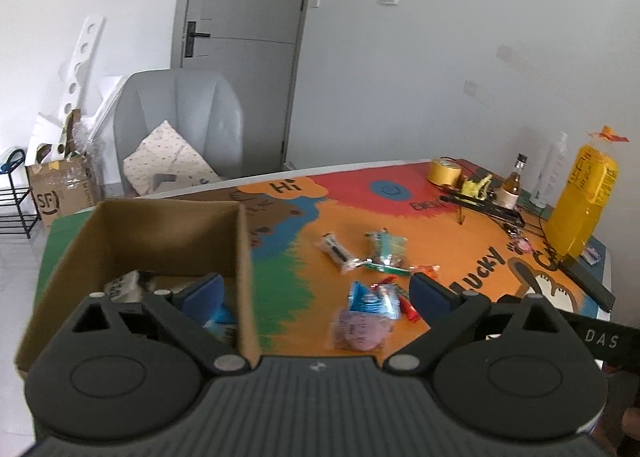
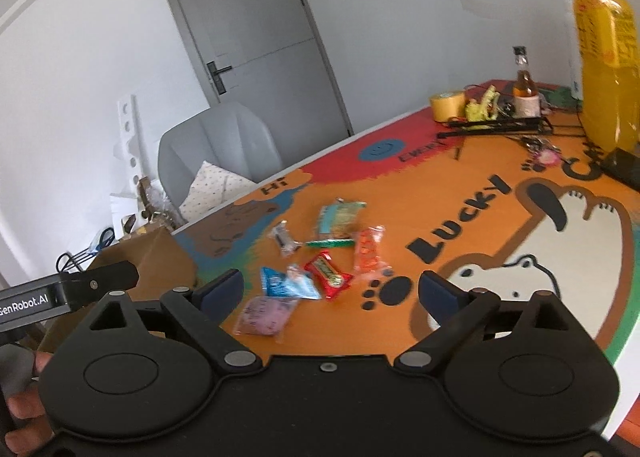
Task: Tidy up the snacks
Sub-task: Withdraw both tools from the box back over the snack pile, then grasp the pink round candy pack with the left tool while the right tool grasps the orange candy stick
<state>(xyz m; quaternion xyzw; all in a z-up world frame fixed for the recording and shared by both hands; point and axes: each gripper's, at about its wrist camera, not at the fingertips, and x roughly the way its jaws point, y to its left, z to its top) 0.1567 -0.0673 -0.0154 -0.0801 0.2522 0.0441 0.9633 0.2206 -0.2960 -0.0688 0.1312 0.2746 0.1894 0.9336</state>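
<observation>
- Both tools gape empty: left tool (image 1: 316,287) straddles the cardboard box (image 1: 244,257) wall and could snag it.
- Right tool (image 2: 330,285) might pinch the overlapping pink packet (image 2: 264,315) and blue packet (image 2: 286,283) together.
- Farther snacks (image 2: 340,221) on the worktop (image 2: 460,193) could scatter.

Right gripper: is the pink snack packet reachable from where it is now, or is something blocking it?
Probably yes. The right gripper has open, empty jaws, and the pink packet lies flat on the table mat just ahead, left of centre. Nothing covers it; only the blue packet sits close behind.
</observation>
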